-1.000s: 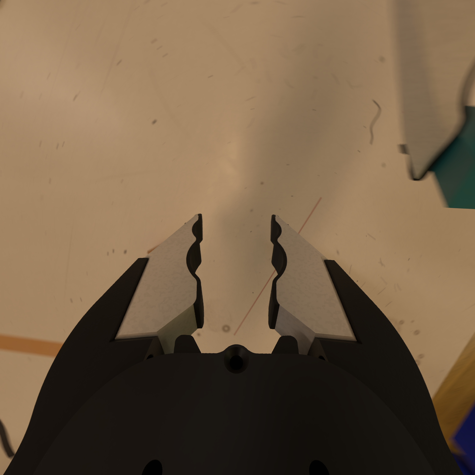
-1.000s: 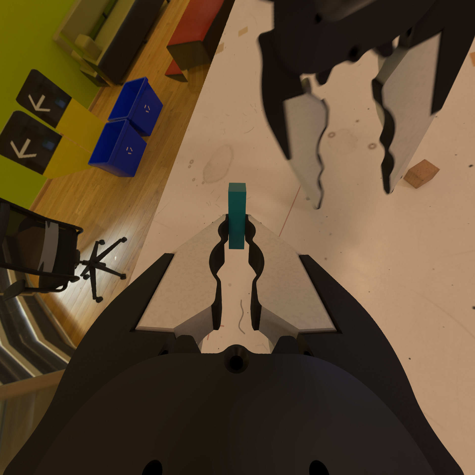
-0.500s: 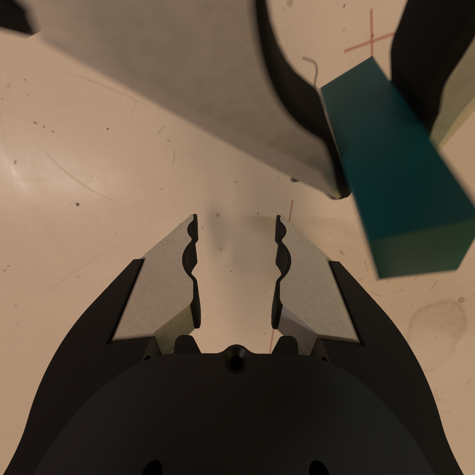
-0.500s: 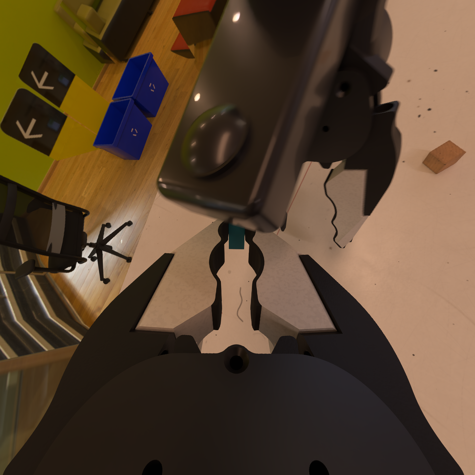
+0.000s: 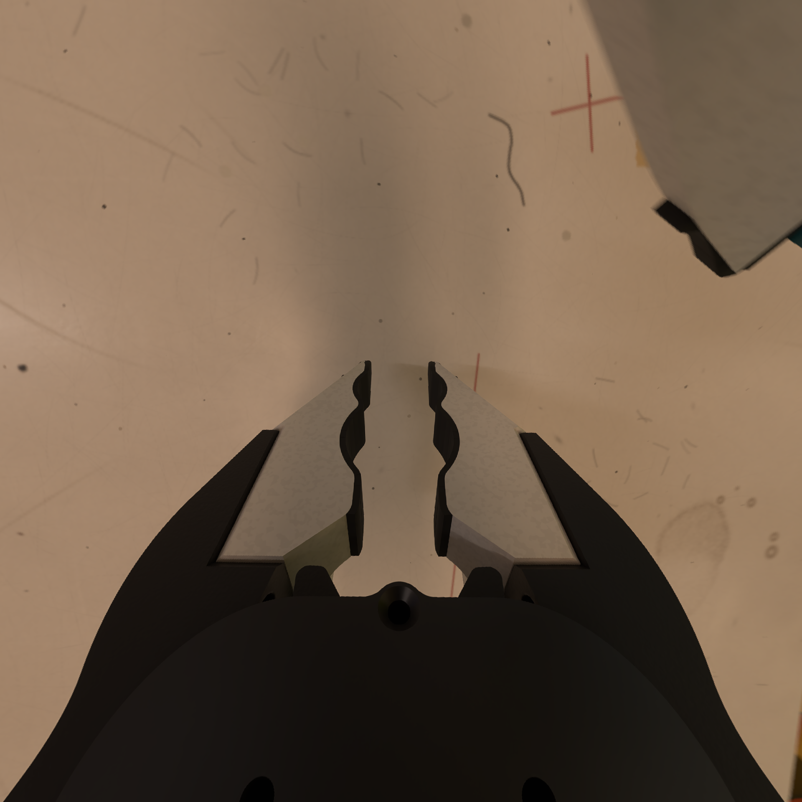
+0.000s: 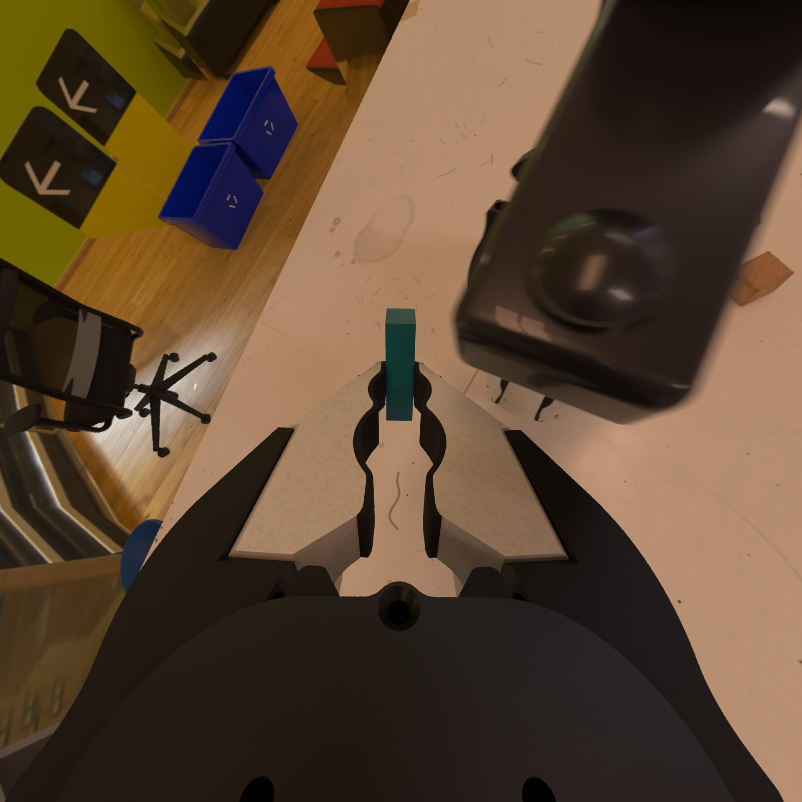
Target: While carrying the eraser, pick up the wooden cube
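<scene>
Two grippers share the work: right gripper clamps the teal eraser at centre frame, freeing the left gripper, jaws apart and empty, for the wooden cube on the counter at right edge.

Scuffed matt beige table, matt teal eraser, pale-grained wooden cube, glossy plank floor

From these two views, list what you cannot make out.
- Wooden cube: right wrist view only, partly hidden behind the left gripper's dark body.
- Left gripper fingertips: hidden by that body in the right wrist view.
- Eraser: in the left wrist view, a mere sliver at the right edge.
</scene>
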`<act>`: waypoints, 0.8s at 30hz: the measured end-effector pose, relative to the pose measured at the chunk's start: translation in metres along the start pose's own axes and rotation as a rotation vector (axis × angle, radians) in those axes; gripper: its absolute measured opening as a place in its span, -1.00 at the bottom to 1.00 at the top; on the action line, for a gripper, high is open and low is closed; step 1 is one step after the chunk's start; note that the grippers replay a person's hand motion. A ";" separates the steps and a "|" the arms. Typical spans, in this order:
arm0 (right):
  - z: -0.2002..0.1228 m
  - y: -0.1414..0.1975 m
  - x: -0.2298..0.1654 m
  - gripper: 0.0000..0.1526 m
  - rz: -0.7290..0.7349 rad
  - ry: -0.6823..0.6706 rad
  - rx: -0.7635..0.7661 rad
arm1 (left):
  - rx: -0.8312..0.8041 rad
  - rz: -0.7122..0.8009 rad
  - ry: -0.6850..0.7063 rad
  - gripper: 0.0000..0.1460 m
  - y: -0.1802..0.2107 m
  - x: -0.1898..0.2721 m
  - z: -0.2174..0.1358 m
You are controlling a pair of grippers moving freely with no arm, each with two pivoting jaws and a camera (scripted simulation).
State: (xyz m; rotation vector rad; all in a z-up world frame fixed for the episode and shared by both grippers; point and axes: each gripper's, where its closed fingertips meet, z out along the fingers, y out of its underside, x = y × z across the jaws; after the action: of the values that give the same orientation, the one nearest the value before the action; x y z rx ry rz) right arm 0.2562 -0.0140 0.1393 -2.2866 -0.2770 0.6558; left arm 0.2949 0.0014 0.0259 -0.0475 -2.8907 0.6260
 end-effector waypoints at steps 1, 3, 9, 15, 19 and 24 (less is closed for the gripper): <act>0.001 0.001 -0.001 -0.86 -0.001 -0.009 -0.003 | 0.007 -0.032 0.012 -0.66 -0.001 -0.002 -0.002; 0.004 0.005 -0.005 -0.86 0.002 -0.036 -0.026 | 0.041 -0.091 0.012 -0.67 -0.004 -0.009 -0.007; 0.023 0.025 -0.030 -0.86 0.000 -0.197 -0.180 | 0.101 -0.223 -0.176 -0.73 0.002 -0.050 -0.027; 0.031 0.033 -0.032 -0.86 0.007 -0.190 -0.271 | 0.139 -0.285 -0.103 -0.74 0.000 -0.047 -0.026; 0.026 0.032 -0.028 -0.86 0.004 -0.172 -0.239 | 0.244 -0.319 0.039 -0.63 -0.016 -0.032 -0.040; 0.020 0.028 -0.027 -0.86 -0.004 -0.157 -0.205 | 0.356 -0.549 -0.207 -0.36 0.005 -0.078 -0.091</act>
State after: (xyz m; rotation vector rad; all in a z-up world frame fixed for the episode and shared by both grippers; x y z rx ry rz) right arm 0.2231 -0.0321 0.1174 -2.4306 -0.4415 0.8408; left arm 0.3879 0.0374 0.0920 0.8674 -2.7255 1.0528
